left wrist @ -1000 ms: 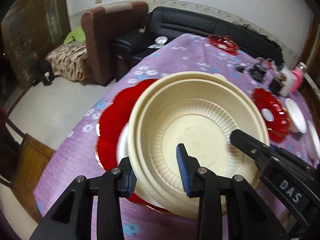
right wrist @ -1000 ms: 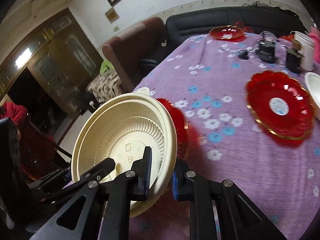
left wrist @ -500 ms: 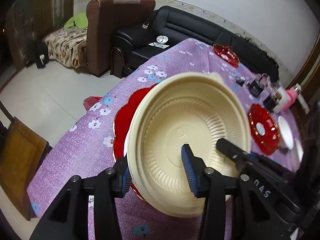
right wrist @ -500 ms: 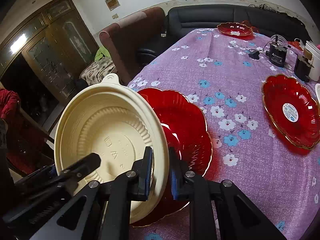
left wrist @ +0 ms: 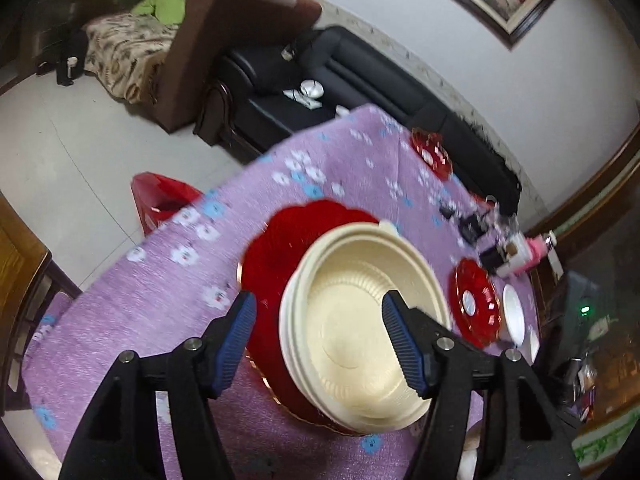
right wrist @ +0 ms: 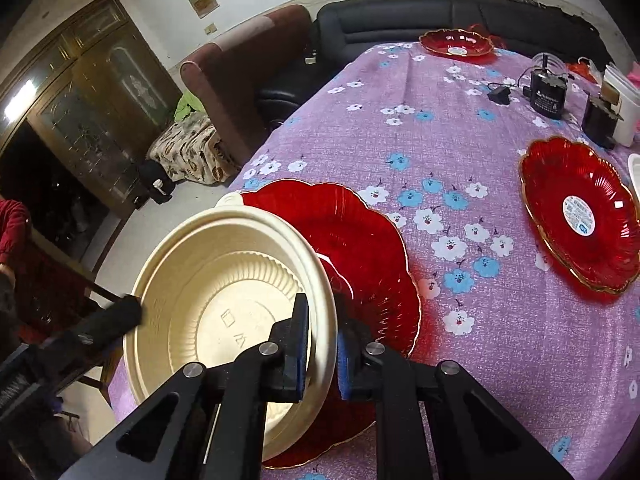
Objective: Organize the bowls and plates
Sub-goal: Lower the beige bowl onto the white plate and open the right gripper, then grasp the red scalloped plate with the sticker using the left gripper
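Right gripper point(right wrist: 323, 354) pinches the near rim of the cream ribbed plastic bowl point(right wrist: 224, 300), which sits tilted over the red scalloped glass plate point(right wrist: 360, 256) on the purple flowered tablecloth point(right wrist: 460, 128). Left gripper point(left wrist: 320, 334): jaws have just been opening, now spread, touching nothing, the bowl's left rim showing between them.

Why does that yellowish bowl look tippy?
The cream bowl sits tilted over the red plate near the table's edge, its rim pinched in the right gripper. The left gripper has just opened off it.
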The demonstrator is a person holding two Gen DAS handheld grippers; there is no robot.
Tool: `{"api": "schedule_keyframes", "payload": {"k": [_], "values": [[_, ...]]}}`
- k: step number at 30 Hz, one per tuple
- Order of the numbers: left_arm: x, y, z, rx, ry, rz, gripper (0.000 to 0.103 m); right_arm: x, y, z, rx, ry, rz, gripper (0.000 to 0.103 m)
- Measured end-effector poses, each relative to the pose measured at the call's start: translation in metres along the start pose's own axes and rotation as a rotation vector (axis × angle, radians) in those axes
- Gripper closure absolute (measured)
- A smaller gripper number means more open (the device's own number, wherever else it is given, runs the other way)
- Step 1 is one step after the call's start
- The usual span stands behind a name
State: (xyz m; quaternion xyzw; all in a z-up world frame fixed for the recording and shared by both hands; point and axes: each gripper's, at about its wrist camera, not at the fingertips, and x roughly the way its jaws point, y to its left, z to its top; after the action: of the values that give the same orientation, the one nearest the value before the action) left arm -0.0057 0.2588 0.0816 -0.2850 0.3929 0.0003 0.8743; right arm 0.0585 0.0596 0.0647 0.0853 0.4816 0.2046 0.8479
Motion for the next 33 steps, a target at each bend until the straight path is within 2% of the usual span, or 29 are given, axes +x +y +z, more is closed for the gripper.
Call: {"api": "schedule_keyframes", "payload": {"k": [5, 7, 9, 11, 15, 17, 18, 19, 21, 24, 26, 31, 33], "values": [[-0.024, -0.003, -0.002, 0.03, -0.075, 0.041, 0.034, -0.001, 0.011, 0.0, -0.037, -0.019, -0.001, 0.088], [-0.032, -0.008, -0.007, 0.052, -0.098, 0.06, 0.032, -0.006, 0.012, 0.0, -0.039, -0.049, 0.0, 0.082], [-0.039, -0.01, -0.009, 0.069, -0.118, 0.076, 0.03, -0.011, 0.011, 0.0, -0.03, -0.072, 0.017, 0.064], [-0.044, -0.014, -0.012, 0.085, -0.142, 0.092, 0.029, -0.023, 0.009, -0.001, -0.019, -0.105, 0.039, 0.056], [-0.057, -0.024, -0.021, 0.121, -0.196, 0.122, 0.029, -0.057, 0.001, -0.006, -0.043, -0.19, 0.019, 0.056], [-0.069, -0.032, -0.029, 0.156, -0.262, 0.155, 0.029, -0.082, -0.007, -0.013, -0.069, -0.26, -0.021, 0.055], [-0.077, -0.041, -0.036, 0.189, -0.321, 0.185, 0.026, -0.092, -0.01, -0.017, -0.079, -0.286, -0.04, 0.051], [-0.083, -0.048, -0.042, 0.216, -0.37, 0.206, 0.019, -0.108, -0.018, -0.025, -0.095, -0.343, -0.084, 0.047], [-0.095, -0.062, -0.054, 0.257, -0.459, 0.236, 0.01, -0.129, -0.03, -0.034, -0.103, -0.421, -0.152, 0.027], [-0.104, -0.08, -0.064, 0.304, -0.521, 0.239, 0.006, -0.162, -0.068, -0.051, -0.055, -0.548, -0.257, 0.011], [-0.102, -0.093, -0.067, 0.332, -0.501, 0.21, 0.006, -0.174, -0.096, -0.053, 0.006, -0.56, -0.291, 0.011], [-0.077, -0.121, -0.077, 0.394, -0.381, 0.141, 0.006, -0.183, -0.17, -0.054, 0.208, -0.473, -0.277, 0.011], [-0.068, -0.131, -0.082, 0.404, -0.345, 0.128, 0.006, -0.179, -0.186, -0.057, 0.236, -0.439, -0.272, 0.011]]}}
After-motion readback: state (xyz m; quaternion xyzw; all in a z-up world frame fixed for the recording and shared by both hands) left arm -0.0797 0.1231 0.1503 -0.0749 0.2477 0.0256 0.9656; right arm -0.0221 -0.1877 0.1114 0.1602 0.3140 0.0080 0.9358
